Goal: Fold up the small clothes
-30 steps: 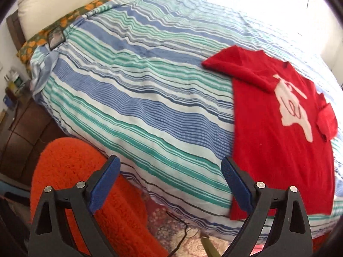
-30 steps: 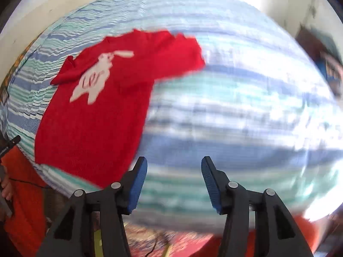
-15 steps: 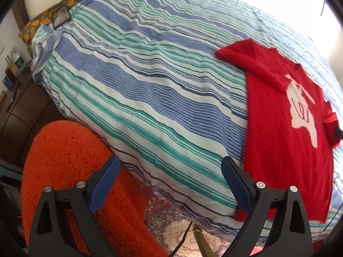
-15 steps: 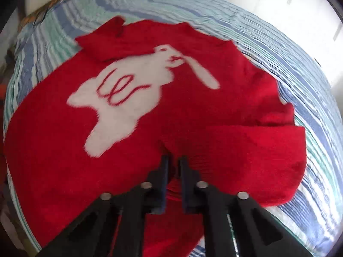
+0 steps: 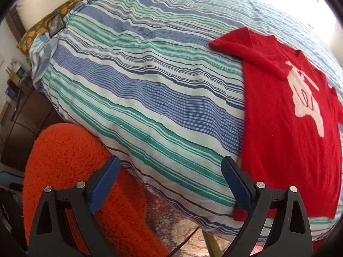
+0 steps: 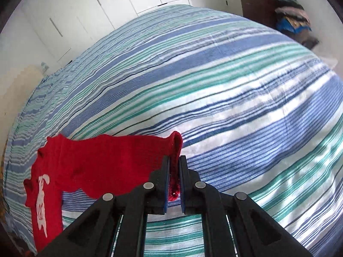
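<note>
A small red sweater [image 5: 285, 128] with a white rabbit print lies on the striped bed cover at the right of the left wrist view, one sleeve folded across its chest. My left gripper [image 5: 169, 182] is open and empty, off the bed's near edge, left of the sweater's hem. In the right wrist view my right gripper [image 6: 174, 167] is shut on the cuff of the sweater's other sleeve [image 6: 107, 158] and holds it stretched out to the right, away from the body [image 6: 45, 205].
The blue, green and white striped cover [image 5: 150, 75] spreads over the whole bed. An orange fluffy cushion [image 5: 70, 171] sits below the bed edge at left, above a patterned rug [image 5: 184, 231]. White wardrobe doors [image 6: 96, 10] and a dark cabinet [image 6: 263, 8] stand beyond the bed.
My right gripper closed on the sleeve cuff, then pulled it outward to the right, unfolding that sleeve. My left gripper stayed open and barely shifted.
</note>
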A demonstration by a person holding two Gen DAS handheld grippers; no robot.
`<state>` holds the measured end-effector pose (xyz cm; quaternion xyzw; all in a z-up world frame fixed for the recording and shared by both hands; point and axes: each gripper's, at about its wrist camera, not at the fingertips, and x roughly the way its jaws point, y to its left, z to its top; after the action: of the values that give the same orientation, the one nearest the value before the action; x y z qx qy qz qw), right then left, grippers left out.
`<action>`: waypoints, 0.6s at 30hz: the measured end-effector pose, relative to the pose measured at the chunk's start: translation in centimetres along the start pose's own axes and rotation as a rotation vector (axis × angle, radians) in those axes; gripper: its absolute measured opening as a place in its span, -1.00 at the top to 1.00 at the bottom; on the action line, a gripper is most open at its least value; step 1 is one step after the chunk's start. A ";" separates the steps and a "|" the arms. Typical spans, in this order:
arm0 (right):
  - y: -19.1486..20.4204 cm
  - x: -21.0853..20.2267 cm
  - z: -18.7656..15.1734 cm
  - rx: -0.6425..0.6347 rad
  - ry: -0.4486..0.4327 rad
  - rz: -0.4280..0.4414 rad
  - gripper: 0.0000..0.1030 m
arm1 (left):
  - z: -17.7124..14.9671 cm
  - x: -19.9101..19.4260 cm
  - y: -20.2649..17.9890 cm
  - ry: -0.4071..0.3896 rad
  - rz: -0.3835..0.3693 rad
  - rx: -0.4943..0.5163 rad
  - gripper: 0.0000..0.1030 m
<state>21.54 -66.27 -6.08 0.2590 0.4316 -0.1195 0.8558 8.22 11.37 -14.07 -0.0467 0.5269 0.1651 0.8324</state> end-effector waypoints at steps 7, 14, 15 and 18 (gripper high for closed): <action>2.1 0.3 0.6 -0.176 -0.069 -0.212 0.90 | 0.0 0.2 -0.5 0.009 0.036 0.017 -0.86; 1.2 3.2 -0.4 -0.331 0.009 -0.454 0.92 | -0.1 0.3 -0.8 0.011 0.046 0.033 -0.86; 1.2 3.5 -0.7 -0.325 0.015 -0.464 0.92 | -0.1 0.4 -0.8 0.013 0.047 0.035 -0.86; 0.7 3.6 -1.3 -0.311 0.021 -0.497 0.92 | 0.0 0.7 -0.6 0.025 0.046 0.025 -0.86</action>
<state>23.14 -64.90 -9.31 0.0123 0.5039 -0.2549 0.8252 8.66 10.91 -14.72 -0.0261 0.5402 0.1770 0.8223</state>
